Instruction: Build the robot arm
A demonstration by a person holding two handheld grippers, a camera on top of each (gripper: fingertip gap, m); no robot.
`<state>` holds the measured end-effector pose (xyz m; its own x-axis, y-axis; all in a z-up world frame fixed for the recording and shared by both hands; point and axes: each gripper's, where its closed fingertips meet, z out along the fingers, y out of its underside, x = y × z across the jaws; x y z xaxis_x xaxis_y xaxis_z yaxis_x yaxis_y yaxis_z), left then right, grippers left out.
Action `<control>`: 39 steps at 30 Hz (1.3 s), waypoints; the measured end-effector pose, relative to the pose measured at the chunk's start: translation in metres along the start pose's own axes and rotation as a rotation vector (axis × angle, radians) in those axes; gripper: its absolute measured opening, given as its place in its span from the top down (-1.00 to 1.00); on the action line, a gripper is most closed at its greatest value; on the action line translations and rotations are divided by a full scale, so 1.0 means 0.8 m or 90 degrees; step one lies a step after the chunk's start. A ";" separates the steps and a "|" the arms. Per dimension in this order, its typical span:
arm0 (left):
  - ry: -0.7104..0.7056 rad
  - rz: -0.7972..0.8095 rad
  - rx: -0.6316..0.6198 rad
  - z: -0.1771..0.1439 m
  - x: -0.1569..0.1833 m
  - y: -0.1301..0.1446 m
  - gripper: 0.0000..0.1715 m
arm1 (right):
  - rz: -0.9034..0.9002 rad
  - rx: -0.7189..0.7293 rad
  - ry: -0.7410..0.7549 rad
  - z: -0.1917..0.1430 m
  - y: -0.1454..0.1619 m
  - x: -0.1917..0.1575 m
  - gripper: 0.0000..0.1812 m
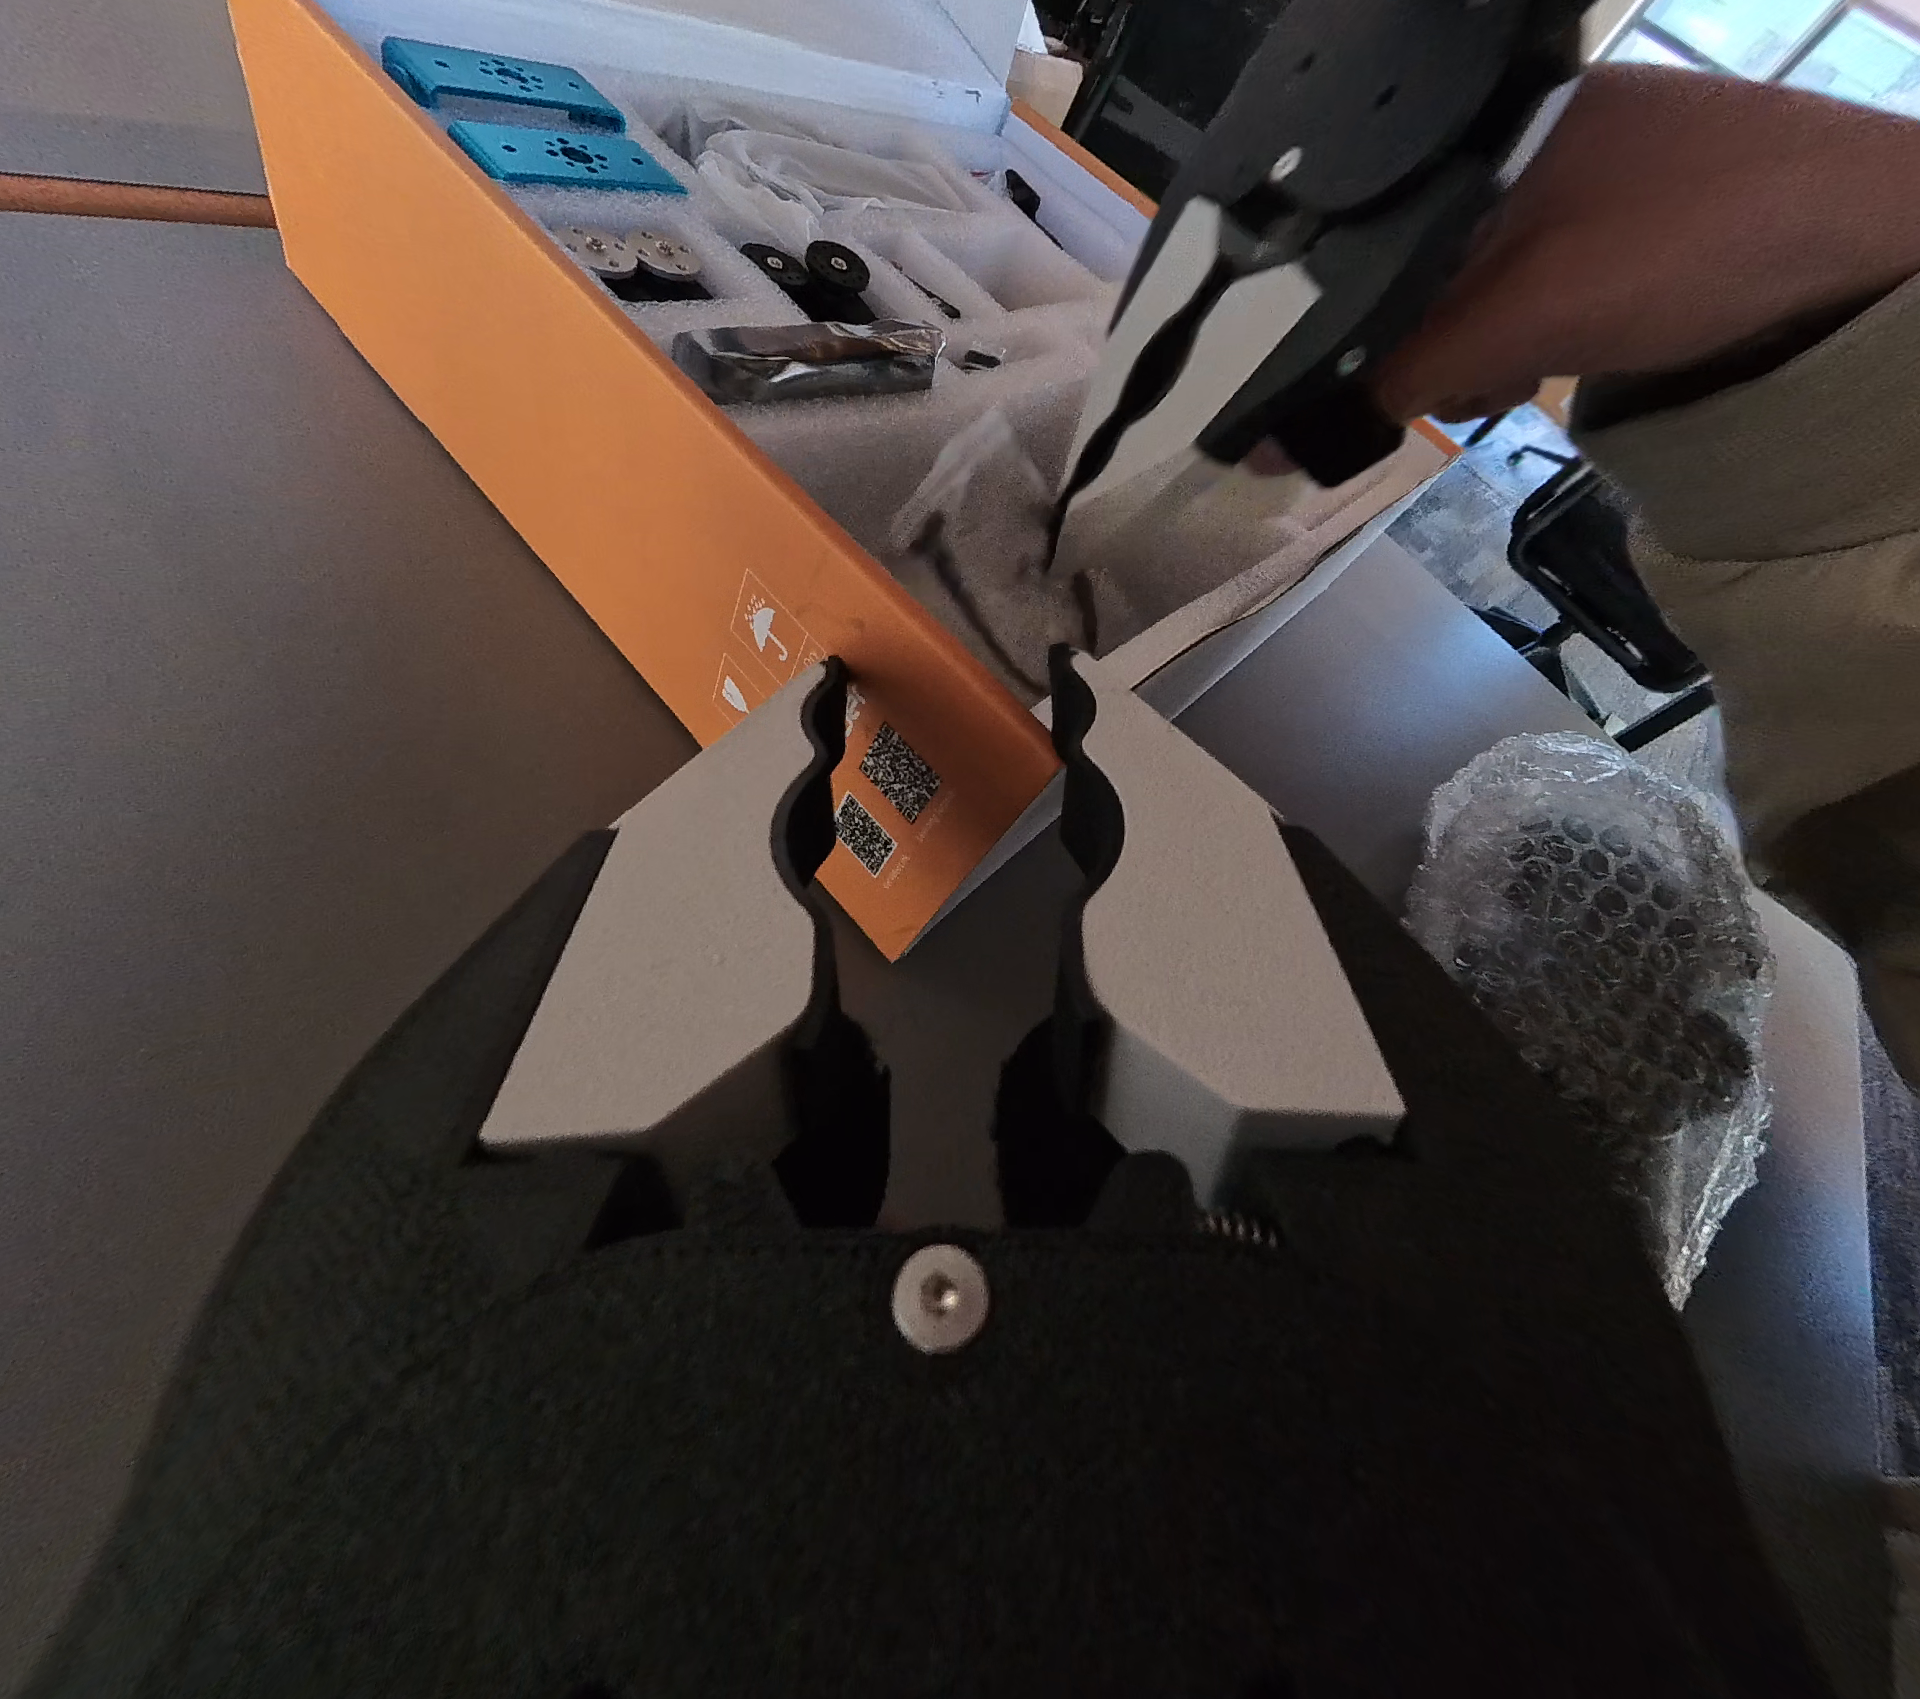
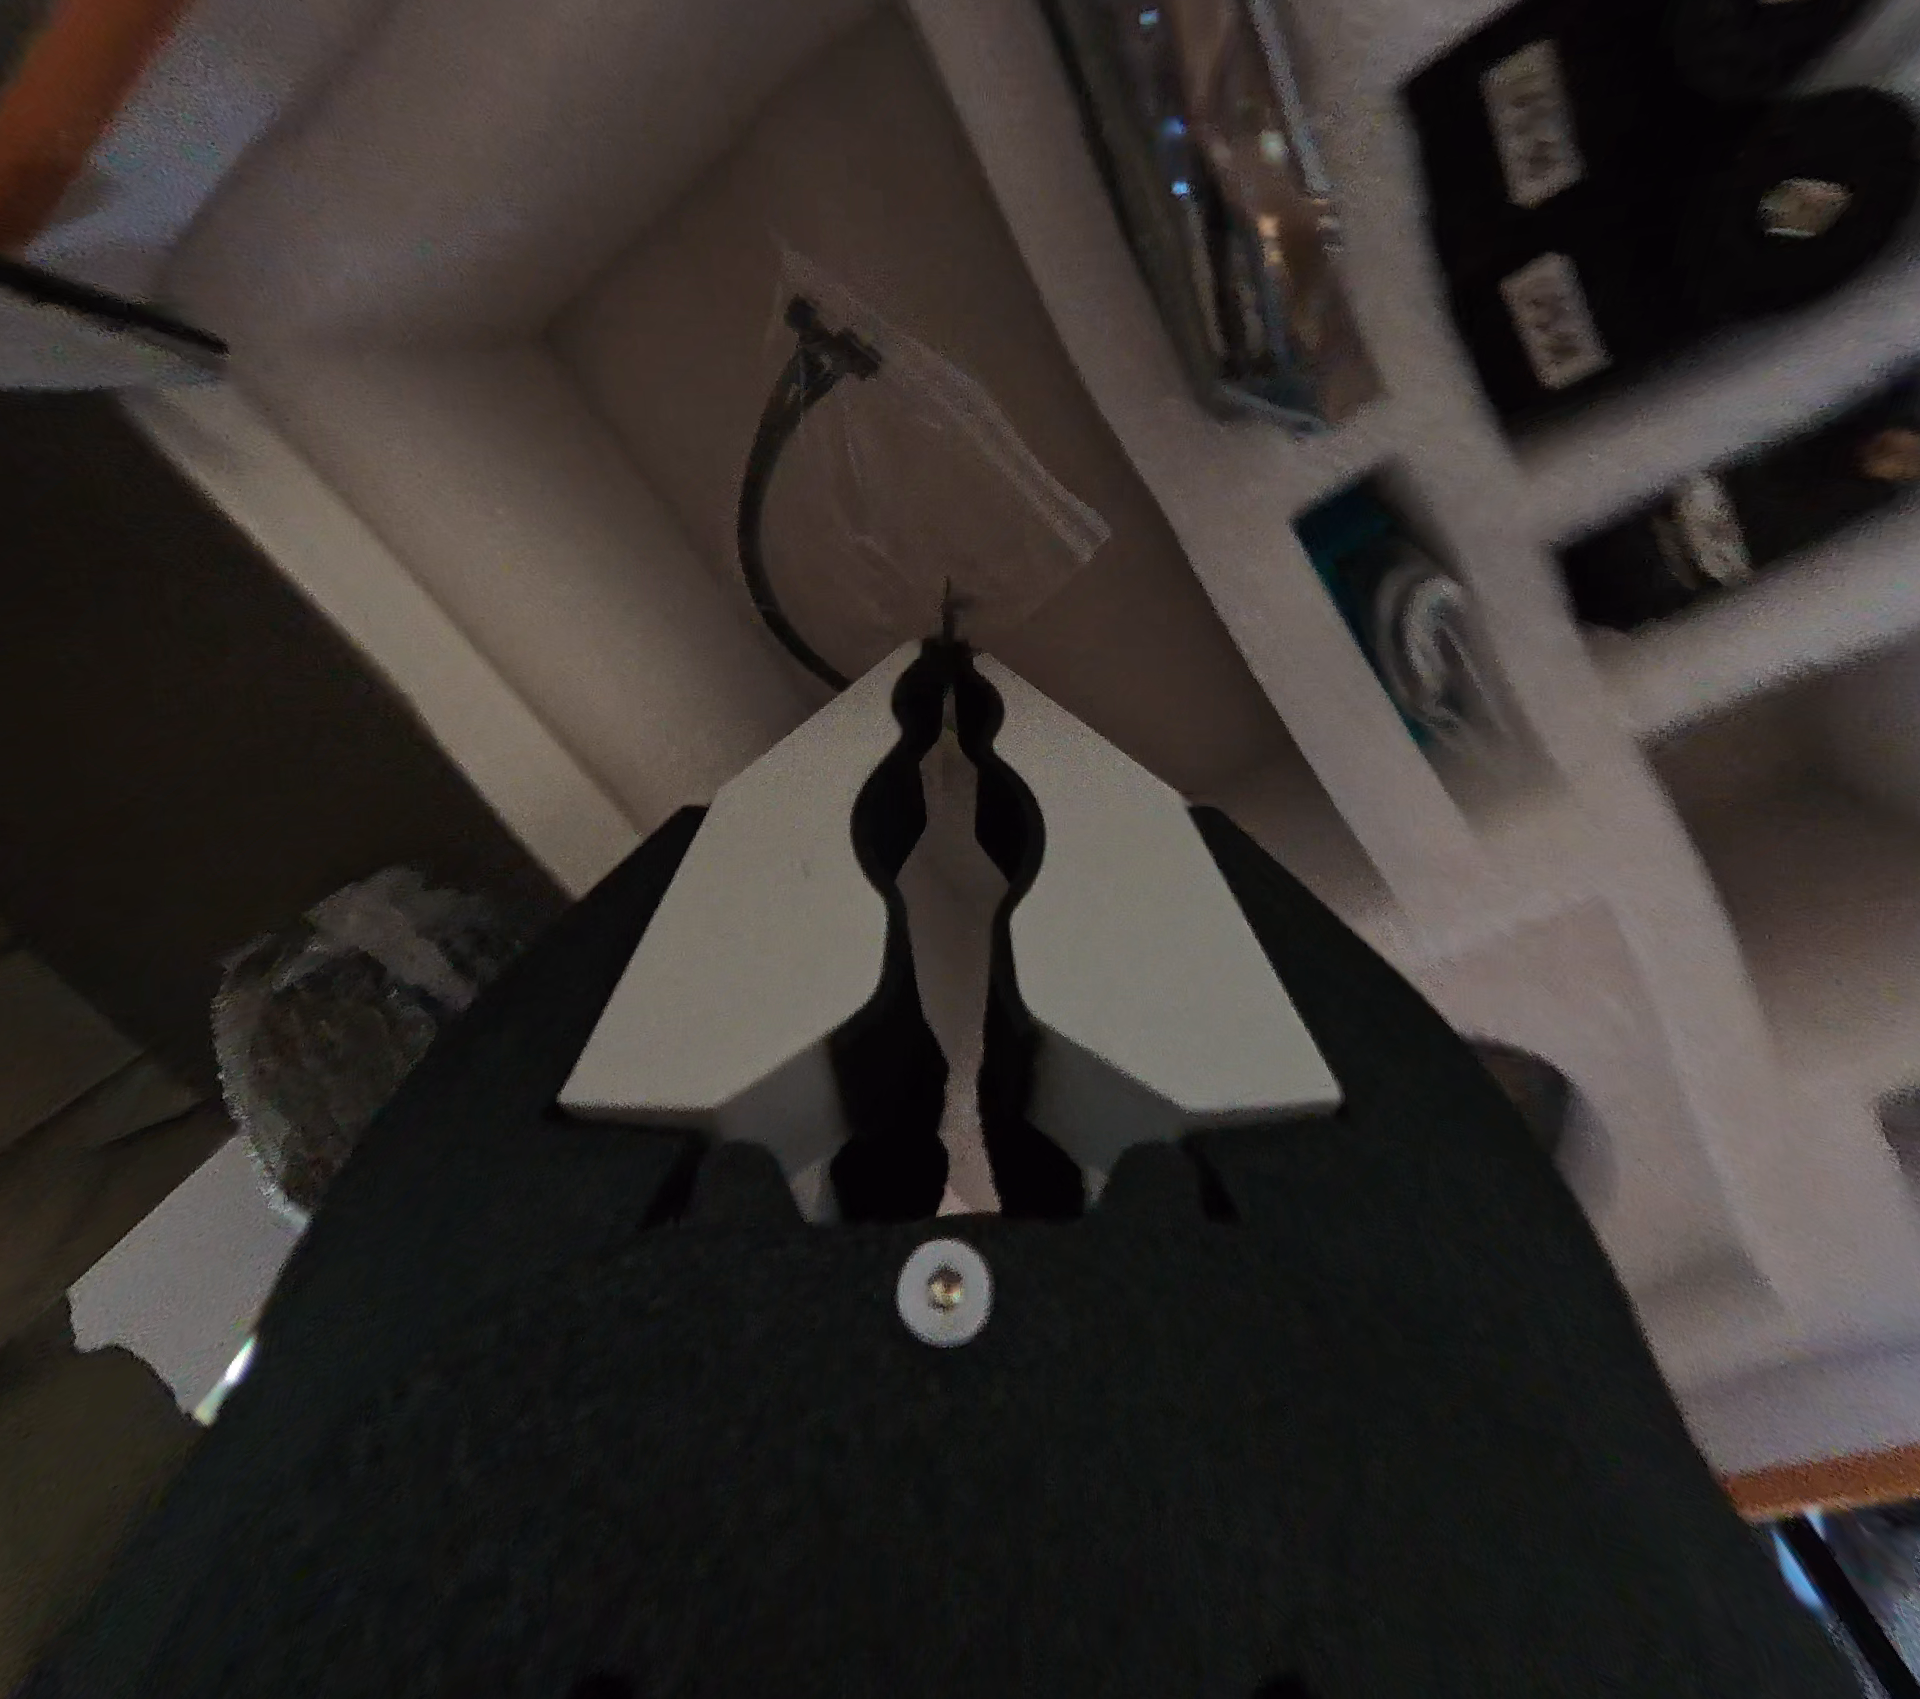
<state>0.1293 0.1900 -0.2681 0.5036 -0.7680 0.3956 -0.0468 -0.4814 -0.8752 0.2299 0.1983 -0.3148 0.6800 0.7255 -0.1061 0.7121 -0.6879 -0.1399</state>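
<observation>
cable bag in orange box's foam

You see an orange box lined with white foam, two blue plates, black discs, and grey-fingered black grippers over a grey table

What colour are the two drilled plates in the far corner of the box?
Blue plates, with holes drilled in them, in the orange box. Left wrist view shows them best.
</observation>
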 end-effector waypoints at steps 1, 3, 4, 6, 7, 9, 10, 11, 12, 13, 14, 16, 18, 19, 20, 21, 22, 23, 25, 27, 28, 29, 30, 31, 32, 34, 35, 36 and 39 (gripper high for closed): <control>0.002 -0.003 0.002 0.000 0.000 0.000 0.54 | 0.004 0.024 -0.002 -0.012 0.000 0.000 1.00; 0.006 -0.010 0.004 0.000 0.000 0.000 0.54 | 0.014 0.068 -0.007 -0.037 0.004 -0.003 0.99; 0.007 -0.010 0.004 0.001 0.000 0.000 0.53 | 0.020 0.087 -0.003 -0.049 0.008 -0.002 1.00; 0.009 -0.009 0.005 0.001 -0.001 0.000 0.53 | 0.034 0.134 0.004 -0.077 0.013 -0.005 1.00; 0.009 -0.008 0.006 0.001 -0.001 0.000 0.53 | 0.041 0.154 0.008 -0.093 0.018 -0.007 0.99; 0.009 -0.004 0.007 0.001 -0.001 -0.001 0.53 | 0.045 0.200 0.016 -0.127 0.031 -0.018 0.99; 0.008 -0.002 0.007 0.001 -0.001 -0.001 0.53 | 0.050 0.215 0.032 -0.143 0.042 -0.022 0.99; 0.007 0.000 0.007 0.001 -0.001 -0.001 0.53 | 0.057 0.230 0.045 -0.158 0.057 -0.027 0.99; 0.007 -0.001 0.008 0.001 -0.001 -0.001 0.53 | 0.067 0.244 0.046 -0.170 0.072 -0.033 0.99; 0.008 -0.003 0.008 0.001 -0.001 -0.001 0.53 | 0.082 0.249 0.042 -0.176 0.091 -0.040 0.99; 0.008 -0.006 0.008 0.001 -0.001 -0.001 0.53 | 0.100 0.235 0.037 -0.174 0.116 -0.044 1.00; 0.008 -0.007 0.008 0.001 -0.001 -0.001 0.53 | 0.161 0.190 0.022 -0.151 0.171 -0.044 0.99; 0.007 -0.002 0.006 0.001 -0.001 -0.001 0.53 | 0.232 0.134 -0.006 -0.118 0.227 -0.046 0.99; 0.006 -0.001 0.005 0.001 -0.001 0.000 0.53 | 0.258 0.102 -0.017 -0.100 0.256 -0.048 0.99; 0.005 0.001 0.004 0.001 -0.001 0.000 0.53 | 0.284 0.071 -0.034 -0.083 0.283 -0.052 0.99; 0.003 0.003 0.004 0.001 -0.001 0.000 0.53 | 0.306 0.053 -0.061 -0.067 0.305 -0.058 0.99; 0.002 0.005 0.004 0.001 -0.001 0.000 0.53 | 0.322 0.040 -0.091 -0.055 0.322 -0.066 0.99; 0.001 0.008 0.004 0.001 -0.001 0.000 0.53 | 0.335 0.027 -0.116 -0.043 0.337 -0.074 0.99; -0.001 0.012 0.004 0.001 -0.002 0.000 0.53 | 0.348 0.003 -0.154 -0.022 0.356 -0.084 0.99; -0.002 0.013 0.004 0.001 -0.002 0.000 0.54 | 0.357 0.006 -0.187 -0.007 0.358 -0.089 0.99; -0.002 0.013 0.005 0.001 -0.002 0.000 0.54 | 0.366 0.020 -0.204 -0.006 0.354 -0.089 0.99; -0.003 0.014 0.005 0.001 -0.002 0.000 0.54 | 0.364 0.026 -0.202 -0.006 0.354 -0.088 0.99; -0.004 0.017 0.005 0.001 -0.002 0.000 0.54 | 0.359 0.027 -0.195 -0.006 0.354 -0.088 0.99; -0.006 0.020 0.004 0.001 -0.002 0.000 0.54 | 0.351 0.029 -0.186 -0.006 0.354 -0.088 0.98; -0.007 0.022 0.004 0.000 -0.002 0.000 0.53 | 0.342 0.033 -0.177 -0.006 0.353 -0.088 0.96; -0.009 0.024 0.004 0.000 -0.002 0.000 0.54 | 0.323 0.039 -0.155 -0.009 0.354 -0.085 0.88; -0.009 0.025 0.005 0.000 -0.002 0.000 0.54 | 0.318 0.041 -0.139 -0.015 0.356 -0.081 0.84; -0.009 0.025 0.006 0.000 -0.002 0.000 0.54 | 0.316 0.042 -0.118 -0.024 0.356 -0.075 0.79; -0.005 0.023 0.005 0.000 -0.002 0.000 0.54 | 0.260 0.097 -0.016 -0.071 0.322 -0.046 0.72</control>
<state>0.1284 0.1914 -0.2687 0.5085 -0.7814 0.3616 -0.0589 -0.4505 -0.8908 0.3980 -0.0067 -0.2906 0.8949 0.3954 -0.2071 0.3497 -0.9094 -0.2251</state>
